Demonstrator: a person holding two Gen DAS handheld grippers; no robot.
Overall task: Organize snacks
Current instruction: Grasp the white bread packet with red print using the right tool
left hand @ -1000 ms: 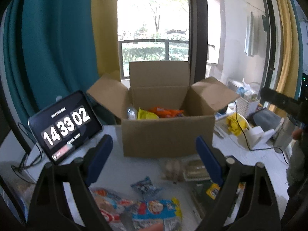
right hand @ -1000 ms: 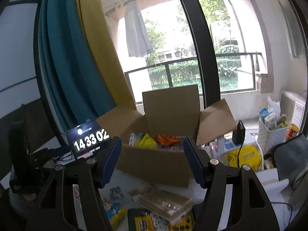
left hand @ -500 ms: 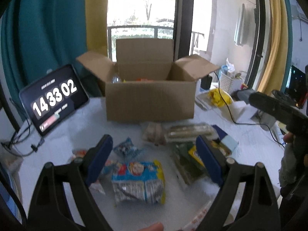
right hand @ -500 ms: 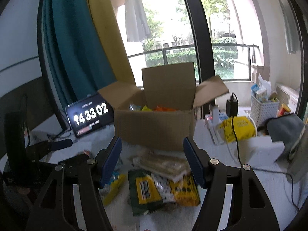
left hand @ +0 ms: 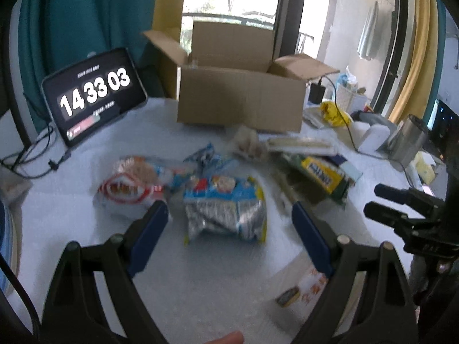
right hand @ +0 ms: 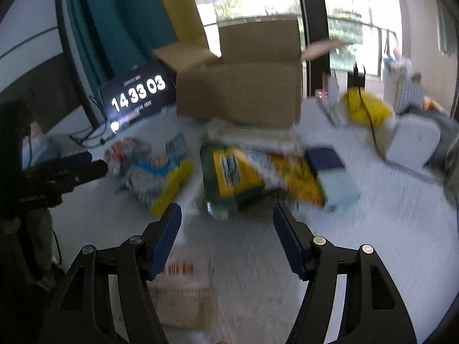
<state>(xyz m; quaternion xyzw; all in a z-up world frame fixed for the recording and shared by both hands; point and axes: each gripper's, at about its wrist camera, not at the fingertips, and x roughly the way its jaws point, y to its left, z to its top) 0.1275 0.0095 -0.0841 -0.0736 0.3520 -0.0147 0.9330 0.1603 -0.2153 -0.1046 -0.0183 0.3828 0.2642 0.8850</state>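
Two grippers hang over a white table [left hand: 86, 229] strewn with snack packs. Low in the left wrist view, the left gripper [left hand: 228, 226] has its blue-padded jaws spread wide with nothing between them; a blue and silver snack bag [left hand: 225, 209] lies on the table in the gap, at the centre of the frame. Left of it sits a red and white snack bag [left hand: 129, 186], and right of centre a green and yellow packet [left hand: 318, 175] lies at a slant. An open cardboard box [left hand: 241, 100] stands at the upper centre, flaps up, with a tablet clock [left hand: 94, 94] reading 14 33 03 propped to its left. At the lower right, an orange-printed packet [left hand: 304, 292] shows partly behind the right finger.

The right gripper [right hand: 226, 229], low in the right wrist view, also has its jaws wide apart and empty. Above the gap, in the middle of this blurred frame, lies the green and yellow packet [right hand: 232, 177], with the blue and silver snack bag [right hand: 160, 177] to its left and a dark blue and pale box [right hand: 332, 172] to its right. The cardboard box [right hand: 241, 91] fills the upper centre. At the bottom of the frame, a flat brownish carton [right hand: 183, 295] with orange print lies partly under the left finger.
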